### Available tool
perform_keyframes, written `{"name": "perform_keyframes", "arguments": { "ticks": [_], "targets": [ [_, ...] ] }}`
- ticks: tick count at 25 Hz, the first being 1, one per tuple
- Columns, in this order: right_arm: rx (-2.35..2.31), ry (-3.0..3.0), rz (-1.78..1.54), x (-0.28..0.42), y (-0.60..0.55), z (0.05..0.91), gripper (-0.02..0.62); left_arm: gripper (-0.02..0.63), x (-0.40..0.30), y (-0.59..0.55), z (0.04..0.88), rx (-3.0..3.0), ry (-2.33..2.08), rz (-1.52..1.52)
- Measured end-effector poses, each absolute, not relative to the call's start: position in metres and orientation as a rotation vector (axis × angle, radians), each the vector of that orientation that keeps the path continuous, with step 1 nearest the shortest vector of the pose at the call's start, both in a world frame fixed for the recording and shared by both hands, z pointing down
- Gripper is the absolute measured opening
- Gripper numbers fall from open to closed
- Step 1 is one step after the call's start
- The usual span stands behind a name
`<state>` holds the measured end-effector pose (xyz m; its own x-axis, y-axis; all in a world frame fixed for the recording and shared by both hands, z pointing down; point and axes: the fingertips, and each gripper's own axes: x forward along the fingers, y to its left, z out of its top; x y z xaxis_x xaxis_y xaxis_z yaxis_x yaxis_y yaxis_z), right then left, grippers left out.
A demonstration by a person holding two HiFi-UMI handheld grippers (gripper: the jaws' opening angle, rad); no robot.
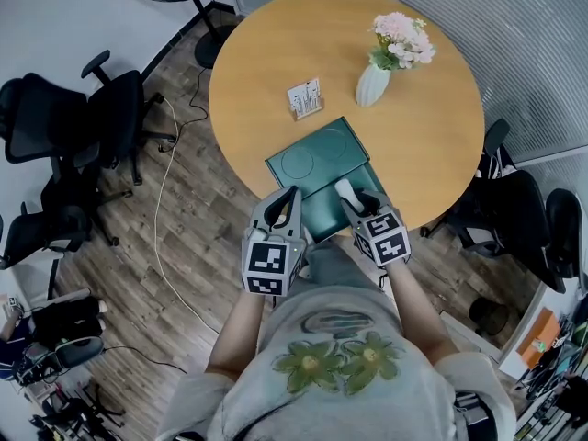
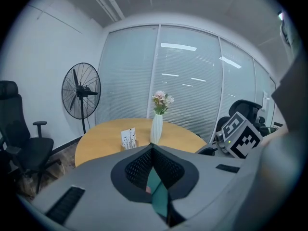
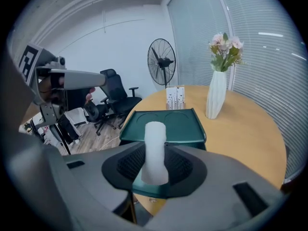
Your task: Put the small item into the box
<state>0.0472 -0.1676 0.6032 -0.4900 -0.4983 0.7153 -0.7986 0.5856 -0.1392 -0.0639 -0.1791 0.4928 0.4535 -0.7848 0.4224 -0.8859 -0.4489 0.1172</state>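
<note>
Box (image 1: pixel 317 159) top unobstructed; vase (image 1: pixel 372 85), card holder (image 1: pixel 305 99) stand beyond.

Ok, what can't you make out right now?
- Green box inside: in head view the left gripper and right gripper partly cover it; in right gripper view the white cylinder blocks it.
- Left gripper's grip: teal sliver between its jaws, pressing unclear.
- Card holder print: too small, all views.

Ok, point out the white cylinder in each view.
Head view: just below centre, white cylinder in the right gripper, at the green box's near edge.
Left gripper view: not in it.
Right gripper view: centre, standing between the jaws.
Shared landmark: the white vase of flowers.
</note>
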Motion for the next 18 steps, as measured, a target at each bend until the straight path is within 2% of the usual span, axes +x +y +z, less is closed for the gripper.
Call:
{"name": "perform_keyframes", "arguments": {
  "ticks": [18],
  "targets": [
    [0.927, -2.081, 0.631, 0.041, -0.172, 0.651, 0.132, 0.002, -0.077, -0.190, 0.499, 2.347, -1.431, 0.428]
  ]
}}
